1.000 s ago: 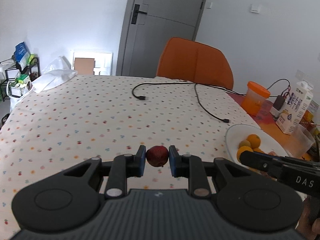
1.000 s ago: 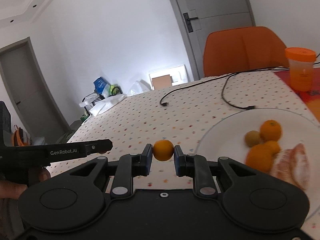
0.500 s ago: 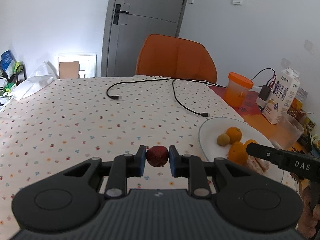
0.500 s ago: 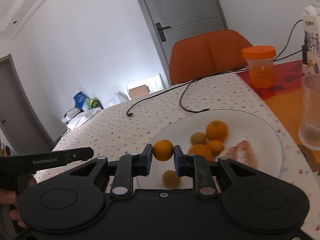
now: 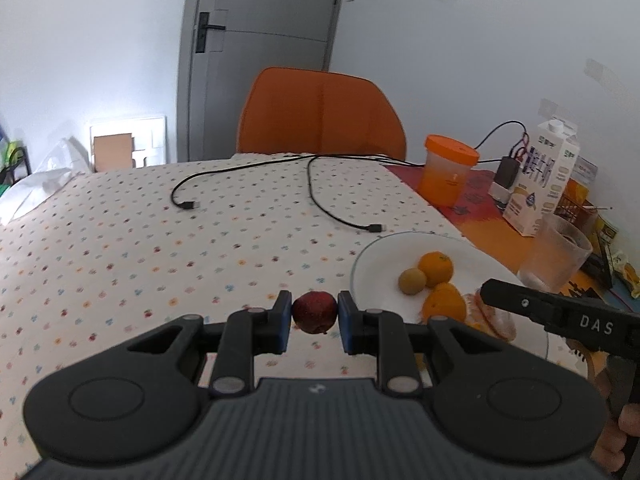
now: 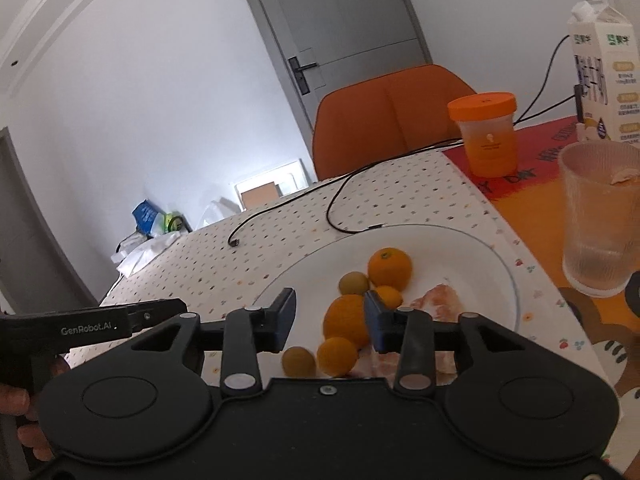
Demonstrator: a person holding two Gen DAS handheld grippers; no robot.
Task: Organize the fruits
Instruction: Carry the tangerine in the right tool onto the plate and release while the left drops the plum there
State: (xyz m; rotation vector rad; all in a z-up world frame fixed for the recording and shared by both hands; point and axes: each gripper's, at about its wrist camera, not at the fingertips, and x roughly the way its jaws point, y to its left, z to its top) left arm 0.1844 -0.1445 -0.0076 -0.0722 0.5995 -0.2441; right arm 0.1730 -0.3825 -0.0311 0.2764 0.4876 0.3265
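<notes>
My left gripper [image 5: 314, 322] is shut on a small dark red fruit [image 5: 314, 311], held above the dotted tablecloth just left of the white plate [image 5: 372, 256]. My right gripper [image 6: 330, 322] is open and empty over the plate [image 6: 492, 258]. On the plate lie several oranges, among them a small orange [image 6: 337, 356] below the jaws, a larger one [image 6: 346, 320] between them, and one [image 6: 389, 268] farther back. Two small brownish fruits [image 6: 298, 361] [image 6: 353, 282] and peeled citrus pieces [image 6: 438, 300] lie there too.
A ribbed glass [image 6: 600, 216], an orange-lidded jar [image 6: 486, 136] and a milk carton [image 6: 604, 52] stand right of the plate. Black cables [image 5: 320, 196] lie across the tablecloth. An orange chair [image 5: 320, 112] stands at the far edge.
My right gripper has opened and let go of the small orange, which now lies on the plate. My left gripper has moved right toward the plate, still holding the red fruit.
</notes>
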